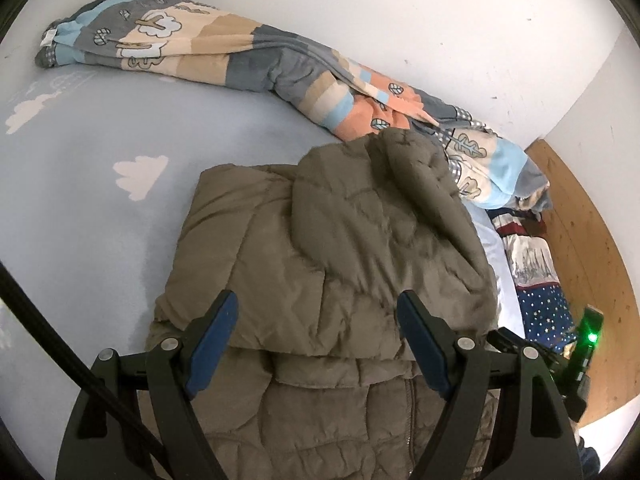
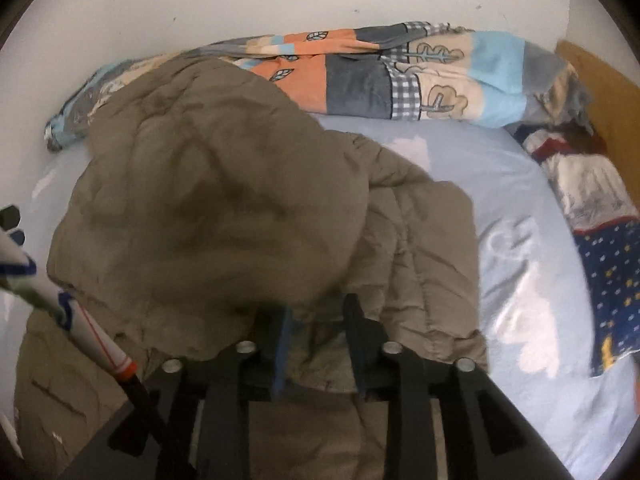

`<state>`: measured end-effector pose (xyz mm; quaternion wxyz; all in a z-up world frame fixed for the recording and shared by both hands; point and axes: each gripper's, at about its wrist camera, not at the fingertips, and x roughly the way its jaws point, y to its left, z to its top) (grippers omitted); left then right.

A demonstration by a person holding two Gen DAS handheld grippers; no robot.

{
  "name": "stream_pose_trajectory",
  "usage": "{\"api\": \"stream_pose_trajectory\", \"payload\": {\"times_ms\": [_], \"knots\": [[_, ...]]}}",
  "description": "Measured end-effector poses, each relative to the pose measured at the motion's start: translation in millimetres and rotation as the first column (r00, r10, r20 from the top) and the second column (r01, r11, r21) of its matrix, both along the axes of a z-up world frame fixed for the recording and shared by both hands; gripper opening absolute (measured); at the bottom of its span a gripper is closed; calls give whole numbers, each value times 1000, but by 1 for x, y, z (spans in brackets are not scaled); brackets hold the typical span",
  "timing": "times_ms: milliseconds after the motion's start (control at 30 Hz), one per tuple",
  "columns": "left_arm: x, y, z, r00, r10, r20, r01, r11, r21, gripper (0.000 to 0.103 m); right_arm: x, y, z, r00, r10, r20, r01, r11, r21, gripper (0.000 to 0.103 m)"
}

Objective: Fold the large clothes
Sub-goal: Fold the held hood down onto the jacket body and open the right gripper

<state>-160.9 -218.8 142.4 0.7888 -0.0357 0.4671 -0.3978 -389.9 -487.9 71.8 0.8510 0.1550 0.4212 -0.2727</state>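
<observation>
— Two grippers over one coat, as far as I can see. The olive puffer jacket point(image 1: 320, 264) fills the lower middle of the left wrist view, lying on the pale blue sheet point(image 1: 92, 184) with its hood end folded over the body.

— Why is the left gripper point(image 1: 316, 344) spread so wide?

— I'd say it's just waiting. Its blue pads point(image 1: 212, 344) stand well apart above the quilted fabric, with nothing pinched between them.

— And the right one?

— The right gripper point(image 2: 318, 344) sits at the bottom centre of its own view, jaws parted only a little. A fold of the jacket point(image 2: 224, 208) edge lies between them, but the picture is blurred and I cannot tell whether the pads press on it. My guess is it brought that flap across to halve the coat.

— Looks slippery stuff.

— Puffy, stitched in panels, a zip down the lower part; it'll likely spring back unless flattened. That patchwork quilt point(image 1: 224, 56) bunched along the wall point(image 1: 400, 12), upper left to right, keeps clear of the work.
</observation>
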Motion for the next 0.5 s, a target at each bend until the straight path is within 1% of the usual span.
{"api": "stream_pose_trajectory", "payload": {"times_ms": [100,167,233,267,333,433,500], "knots": [[-1,-2,0,1000,-4,-2,4,1000,-4,80,-15,1,15,1000,-7,31,6,1000,28,29],[-1,-5,1,1000,-11,1,11,1000,-6,80,-23,3,34,995,-18,103,13,999,45,29],[-1,-8,2,1000,-13,1,13,1000,-12,80,-19,6,49,987,-15,162,4,998,66,29],[-1,-11,3,1000,-14,-2,14,1000,-15,80,-11,7,58,979,-8,202,-10,996,90,29],[-1,-14,6,1000,-12,-7,12,1000,-29,80,8,10,69,968,4,251,-36,992,121,29],[-3,-16,6,1000,-2,-1,2,1000,-28,80,45,13,78,947,5,322,-59,986,157,29],[-5,-20,4,1000,-6,8,6,1000,-8,80,70,13,77,943,-3,332,-56,984,169,29]]}}
